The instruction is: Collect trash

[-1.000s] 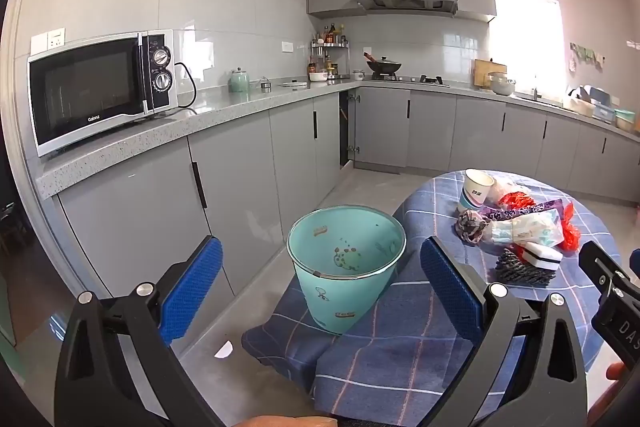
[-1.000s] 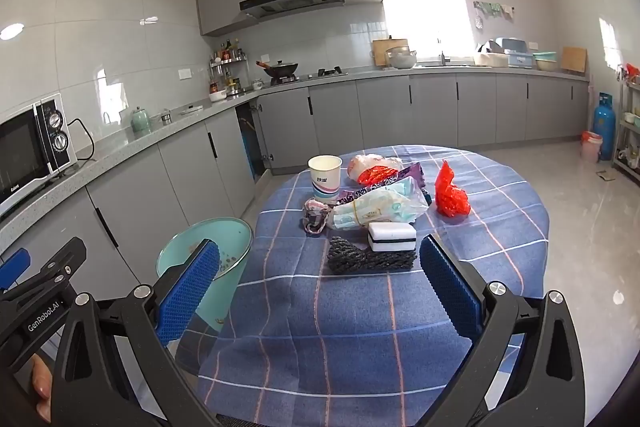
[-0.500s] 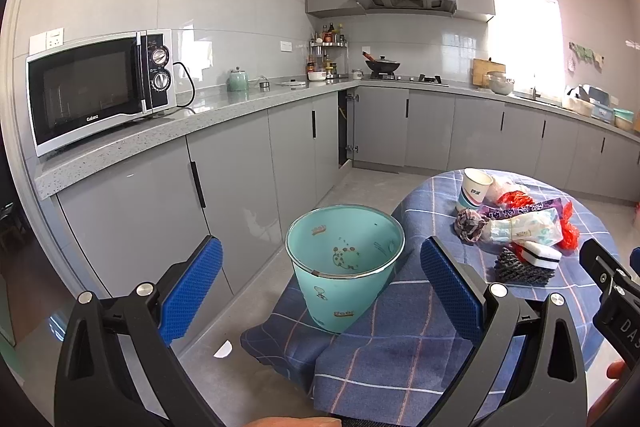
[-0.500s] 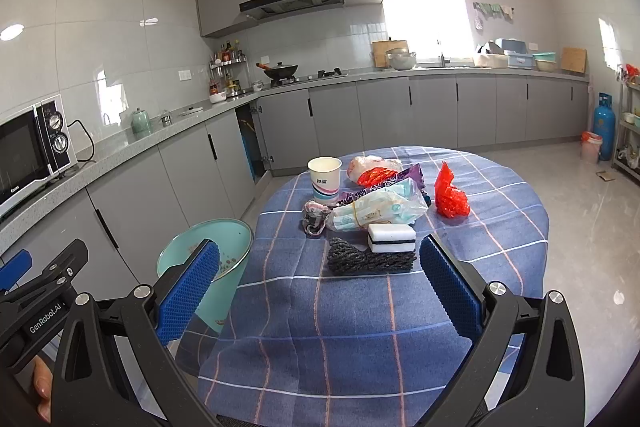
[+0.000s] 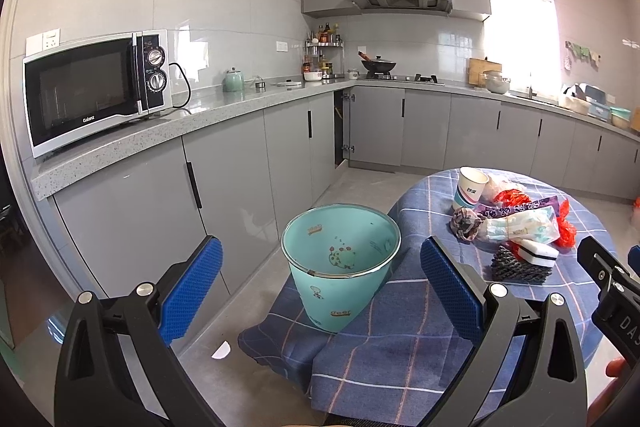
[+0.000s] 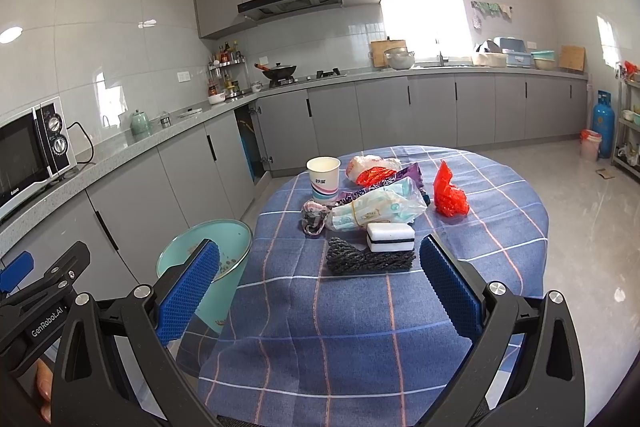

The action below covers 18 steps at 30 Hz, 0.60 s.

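A teal waste bin stands on the floor at the left edge of a round table with a blue checked cloth; it also shows in the right wrist view. On the table lie a paper cup, a clear plastic packet, a red bag, a white sponge, a dark scourer and a crumpled cloth. My left gripper is open and empty in front of the bin. My right gripper is open and empty, short of the scourer.
Grey kitchen cabinets and a worktop run along the left and back walls, with a microwave on top. A blue gas bottle stands at the far right. Bare grey floor lies right of the table.
Both views have shifted very slightly. Both grippers stay open and empty, and nothing on the table has moved.
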### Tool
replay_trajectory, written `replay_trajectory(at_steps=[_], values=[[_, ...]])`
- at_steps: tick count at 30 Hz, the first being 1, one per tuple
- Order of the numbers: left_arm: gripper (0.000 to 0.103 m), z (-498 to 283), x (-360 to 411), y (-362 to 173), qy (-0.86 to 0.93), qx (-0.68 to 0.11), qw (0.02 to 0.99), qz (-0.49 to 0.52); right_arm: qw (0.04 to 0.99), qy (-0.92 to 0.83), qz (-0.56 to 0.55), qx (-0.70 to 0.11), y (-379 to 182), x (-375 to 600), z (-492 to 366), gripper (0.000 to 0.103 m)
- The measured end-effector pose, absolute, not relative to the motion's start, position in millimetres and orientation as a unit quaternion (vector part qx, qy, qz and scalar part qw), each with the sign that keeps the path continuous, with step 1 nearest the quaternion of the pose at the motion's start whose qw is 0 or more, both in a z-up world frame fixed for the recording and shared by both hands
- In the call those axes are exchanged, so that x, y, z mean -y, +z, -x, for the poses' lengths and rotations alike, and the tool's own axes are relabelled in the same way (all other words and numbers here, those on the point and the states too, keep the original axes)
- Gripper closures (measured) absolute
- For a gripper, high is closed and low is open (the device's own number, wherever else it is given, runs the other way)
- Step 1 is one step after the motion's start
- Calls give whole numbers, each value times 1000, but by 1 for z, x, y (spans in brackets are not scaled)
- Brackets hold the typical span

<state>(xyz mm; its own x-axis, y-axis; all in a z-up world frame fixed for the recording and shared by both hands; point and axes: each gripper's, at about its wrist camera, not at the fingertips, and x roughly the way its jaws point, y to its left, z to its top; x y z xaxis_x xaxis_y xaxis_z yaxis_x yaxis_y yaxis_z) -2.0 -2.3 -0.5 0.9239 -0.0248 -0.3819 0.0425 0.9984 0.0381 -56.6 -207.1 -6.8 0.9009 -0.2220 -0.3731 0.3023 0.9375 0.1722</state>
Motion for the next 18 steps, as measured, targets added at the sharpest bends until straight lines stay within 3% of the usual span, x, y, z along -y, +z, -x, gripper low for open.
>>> replay_trajectory(at_steps=[18], values=[[5,2,5,-1,-17,-196,980,-29,968,-136,-115,-174,-8,213,59,4]])
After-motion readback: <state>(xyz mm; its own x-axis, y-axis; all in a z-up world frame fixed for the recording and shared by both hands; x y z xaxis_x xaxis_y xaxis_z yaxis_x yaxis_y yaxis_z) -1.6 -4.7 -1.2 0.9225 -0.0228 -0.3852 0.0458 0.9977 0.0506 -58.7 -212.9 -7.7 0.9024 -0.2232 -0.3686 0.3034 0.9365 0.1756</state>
